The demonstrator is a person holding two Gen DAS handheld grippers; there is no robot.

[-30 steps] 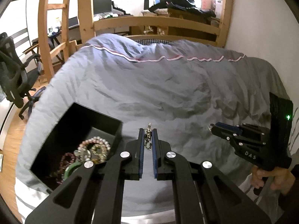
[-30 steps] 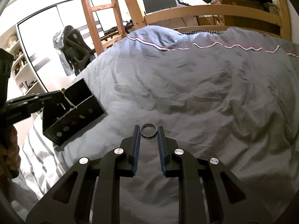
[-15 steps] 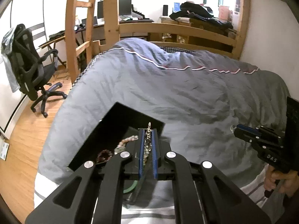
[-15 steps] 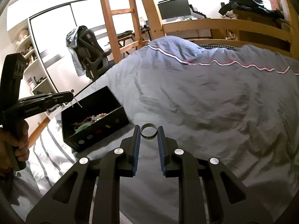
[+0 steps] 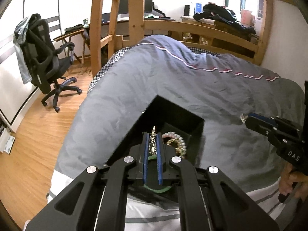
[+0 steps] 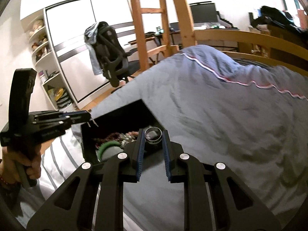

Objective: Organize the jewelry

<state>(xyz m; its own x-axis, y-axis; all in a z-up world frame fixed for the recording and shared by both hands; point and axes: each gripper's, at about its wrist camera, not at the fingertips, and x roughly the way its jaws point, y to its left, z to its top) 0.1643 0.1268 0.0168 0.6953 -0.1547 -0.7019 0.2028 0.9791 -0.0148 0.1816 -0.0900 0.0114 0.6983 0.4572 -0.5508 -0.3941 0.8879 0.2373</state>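
Hovering over the black jewelry box [image 5: 179, 115] on the grey duvet [image 5: 192, 88], the left gripper [image 5: 153, 134] pinches a small gold chain piece [image 5: 153, 132] between its blue pads. The right gripper [image 6: 153, 134] clamps a silver ring [image 6: 153, 134] at the box's near edge. Task looks mostly done: a pearl bracelet [image 5: 179, 140], a green bangle [image 6: 107, 146] and dark beads already lie inside; these two pieces remain to drop. Gripper bodies hide much of the box interior; the chain's exact type is unclear.
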